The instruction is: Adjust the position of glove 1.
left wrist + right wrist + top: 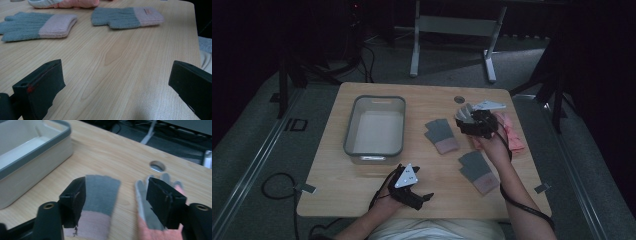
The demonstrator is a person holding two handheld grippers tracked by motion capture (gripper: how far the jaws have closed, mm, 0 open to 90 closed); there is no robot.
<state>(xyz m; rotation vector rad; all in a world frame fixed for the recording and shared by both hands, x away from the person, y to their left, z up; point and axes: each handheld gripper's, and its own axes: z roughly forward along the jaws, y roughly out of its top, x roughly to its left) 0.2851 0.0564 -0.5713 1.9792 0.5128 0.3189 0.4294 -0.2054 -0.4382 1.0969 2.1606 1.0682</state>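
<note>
Grey wool with pink cuffs is what we have on the table (362,175): one grey glove (441,135) near the middle, a second grey glove (479,171) nearer to us on the right, both lying flat with fingers pointing far-left and cuffs toward us. A pink glove (515,134) lies at the right edge, partly hidden behind the right hand (495,146). In the right gripper view its fingers peek out behind one jaw, and motion blur smears the grey glove there. We see the right gripper (468,119) reaching out over the table's far right, jaws parted, nothing clamped between them. The left gripper (422,198) rests at the near edge, pointing right, jaws wide apart over bare wood. The grey-rimmed bin (375,126) sits far left.
</note>
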